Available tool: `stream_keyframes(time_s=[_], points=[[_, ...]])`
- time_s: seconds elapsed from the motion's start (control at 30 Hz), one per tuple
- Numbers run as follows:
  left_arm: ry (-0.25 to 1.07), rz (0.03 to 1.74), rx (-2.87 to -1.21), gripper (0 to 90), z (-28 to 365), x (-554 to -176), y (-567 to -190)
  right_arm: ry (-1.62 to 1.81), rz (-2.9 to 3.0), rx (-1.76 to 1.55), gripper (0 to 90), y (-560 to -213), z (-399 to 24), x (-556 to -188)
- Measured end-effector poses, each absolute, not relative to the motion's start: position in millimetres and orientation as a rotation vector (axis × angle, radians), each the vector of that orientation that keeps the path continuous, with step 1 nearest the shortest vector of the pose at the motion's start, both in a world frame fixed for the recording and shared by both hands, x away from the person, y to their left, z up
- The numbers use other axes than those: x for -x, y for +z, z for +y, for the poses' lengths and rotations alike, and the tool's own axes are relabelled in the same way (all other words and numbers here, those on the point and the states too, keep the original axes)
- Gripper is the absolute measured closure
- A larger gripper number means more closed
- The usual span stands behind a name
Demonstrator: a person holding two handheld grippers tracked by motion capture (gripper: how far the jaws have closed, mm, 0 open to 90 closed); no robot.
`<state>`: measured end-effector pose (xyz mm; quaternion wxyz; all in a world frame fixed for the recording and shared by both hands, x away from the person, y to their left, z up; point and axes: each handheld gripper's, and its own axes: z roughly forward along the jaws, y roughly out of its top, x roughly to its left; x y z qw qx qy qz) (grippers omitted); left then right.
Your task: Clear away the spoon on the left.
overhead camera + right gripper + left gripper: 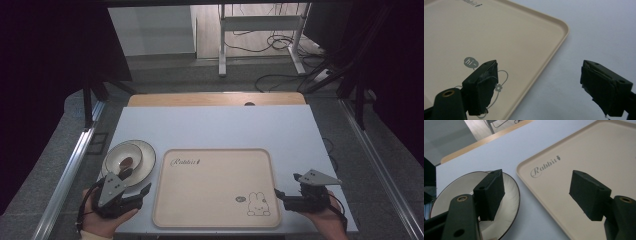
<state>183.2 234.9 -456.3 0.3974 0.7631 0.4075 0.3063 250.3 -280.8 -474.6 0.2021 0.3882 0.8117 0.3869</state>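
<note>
A beige tray with a rabbit print lies at the table's near middle. Left of it stands a white plate that carries a smaller dish with a small brown thing in it. My left gripper is open at the tray's near left corner. In the left gripper view it has one jaw over the plate and the other over the tray. My right gripper is open at the tray's near right corner. In the right gripper view it straddles the edge of the tray.
The pale table top stretches bare beyond the tray. A wooden strip borders its far edge. Behind it stand a metal desk frame and floor cables. Metal rails run along both sides.
</note>
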Motion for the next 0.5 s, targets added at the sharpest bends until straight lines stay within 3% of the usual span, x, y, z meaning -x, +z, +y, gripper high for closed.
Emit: stream_keyframes(time_s=[0.5], points=[[0.809, 1.079, -1.91, 27.8, 250, -177, -456, 1.073, 2.267, -1.088, 14.9, -475, -281, -251]])
